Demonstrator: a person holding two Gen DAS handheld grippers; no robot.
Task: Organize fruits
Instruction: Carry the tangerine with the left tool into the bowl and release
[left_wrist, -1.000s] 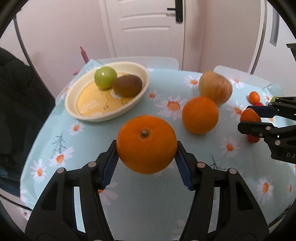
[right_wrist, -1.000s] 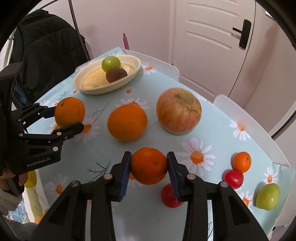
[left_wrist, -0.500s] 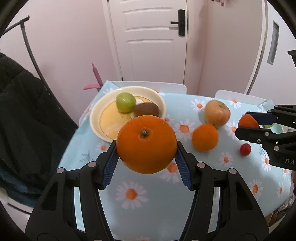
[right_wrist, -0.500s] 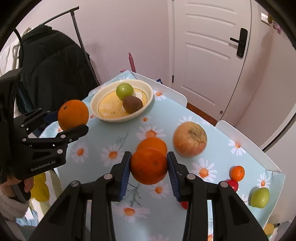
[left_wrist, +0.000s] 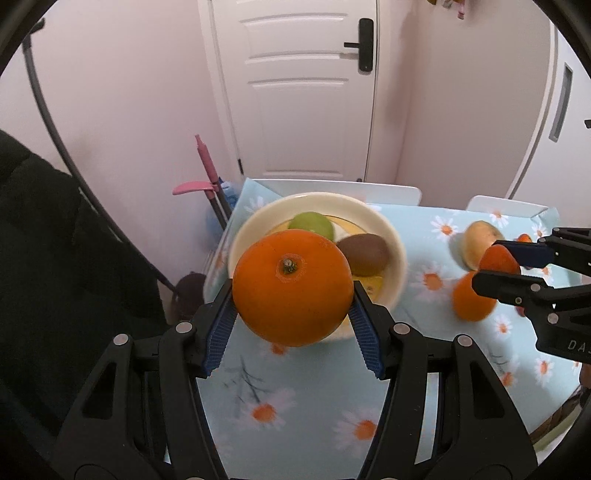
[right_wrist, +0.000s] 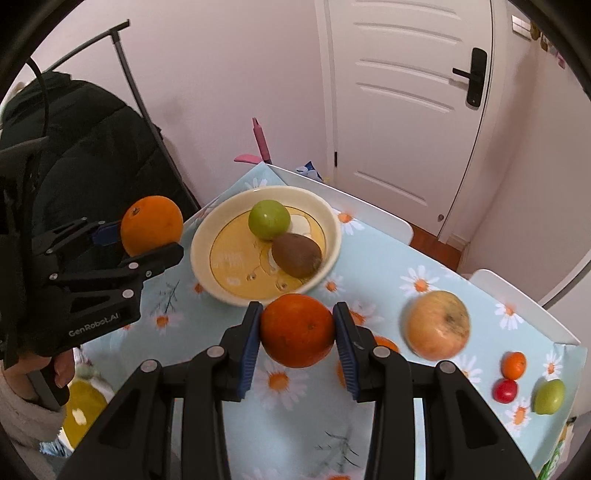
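Your left gripper (left_wrist: 291, 295) is clamping a large orange (left_wrist: 291, 286) between its blue pads, holding it in the air just left of the bowl (right_wrist: 207, 236). Your right gripper (right_wrist: 297, 332) is squeezing a smaller orange (right_wrist: 297, 330) the same way, hanging just in front of the bowl's near rim. The bowl is holding a green apple (right_wrist: 268, 219) and a kiwi (right_wrist: 297, 254), touching. Right of the bowl, a yellow apple (right_wrist: 437, 325) is sitting on the tablecloth (right_wrist: 376, 273); well beyond it, three small fruits are lying near the edge.
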